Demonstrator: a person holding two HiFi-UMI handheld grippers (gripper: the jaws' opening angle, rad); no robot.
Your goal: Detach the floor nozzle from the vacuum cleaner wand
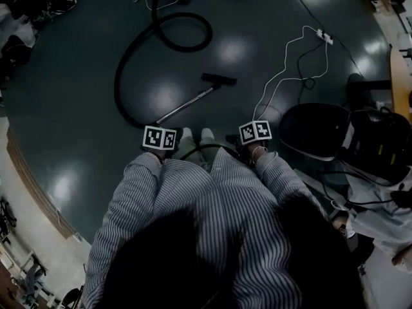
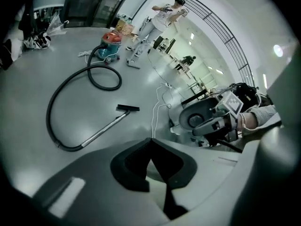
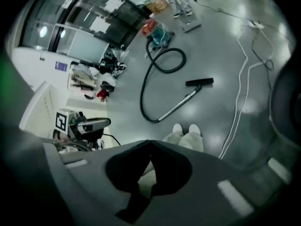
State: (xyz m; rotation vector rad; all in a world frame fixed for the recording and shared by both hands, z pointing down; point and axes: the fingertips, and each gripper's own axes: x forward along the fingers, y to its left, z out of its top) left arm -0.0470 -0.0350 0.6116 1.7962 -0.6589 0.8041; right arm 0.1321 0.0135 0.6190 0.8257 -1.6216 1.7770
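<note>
A glossy dark floor (image 1: 71, 108) spreads ahead of both tools. On it the wand (image 1: 187, 104) lies flat, its long axis running from just ahead of the left gripper (image 2: 150, 141) away and rightward. The floor nozzle (image 1: 219, 78) is joined at the far end, set crosswise to the tube and well apart from both grippers. The left gripper is clenched tip to tip with nothing between its jaws, and the right gripper (image 3: 149, 144) is likewise clenched and empty. Both gripper views show a red and teal canister (image 2: 108, 45) beyond the looping black hose (image 2: 70, 98); the head view leaves it a dark shape at its top edge. Only the left gripper view takes in a person (image 2: 162, 14) standing far past the canister, and only the right gripper view shows heaped bags (image 3: 94, 79) by a wall. White shoes (image 1: 197, 135) stand between the grippers, short of the wand's near end. A white cable (image 1: 293, 63) trails ahead of the right gripper to a power strip (image 1: 326, 37), and a black chair (image 1: 315, 132) sits just to its right.
</note>
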